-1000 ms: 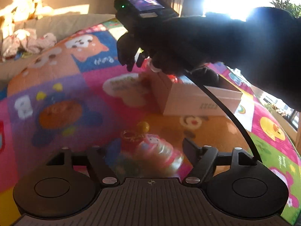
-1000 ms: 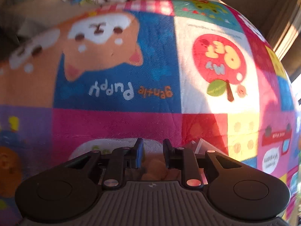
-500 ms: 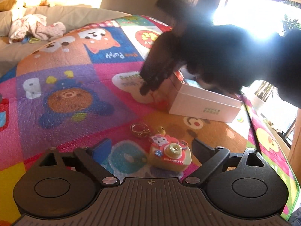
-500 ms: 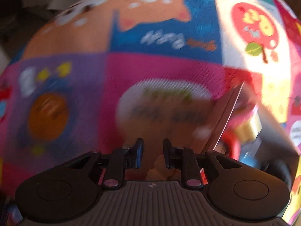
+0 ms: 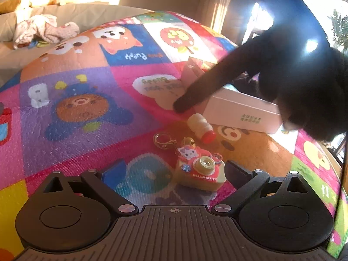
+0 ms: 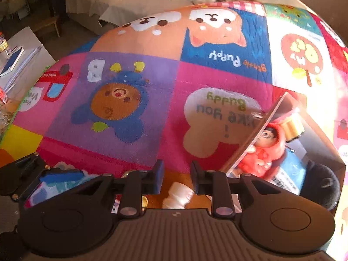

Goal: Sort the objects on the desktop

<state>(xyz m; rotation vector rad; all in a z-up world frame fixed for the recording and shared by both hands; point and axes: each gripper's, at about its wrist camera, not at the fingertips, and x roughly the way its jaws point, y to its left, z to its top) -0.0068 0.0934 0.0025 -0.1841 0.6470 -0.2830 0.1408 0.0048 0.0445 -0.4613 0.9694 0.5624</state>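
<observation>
A pink toy camera keychain (image 5: pixel 199 170) with a gold ring lies on the colourful mat between the open jaws of my left gripper (image 5: pixel 174 170). A small white bottle with a red cap (image 5: pixel 201 128) lies on its side just beyond it, beside a white box (image 5: pixel 243 113). My right gripper (image 6: pixel 176 175) hovers over that bottle (image 6: pixel 178 195), its jaws a little apart and empty; it shows as a dark silhouette (image 5: pixel 195 96) in the left wrist view. The box (image 6: pixel 250 139) holds a red-hooded figurine (image 6: pixel 265 150), a gold item and a black object.
The patterned mat (image 5: pixel 87 108) covers the surface. Crumpled cloth (image 5: pixel 41 30) lies on a beige couch behind. A side table with books (image 6: pixel 19 58) stands at the far left. A bright window glares at the right.
My right gripper has swung from over the box down and left toward the mat. The small bottle now lies on the mat by the box. My left gripper stays around the toy camera.
</observation>
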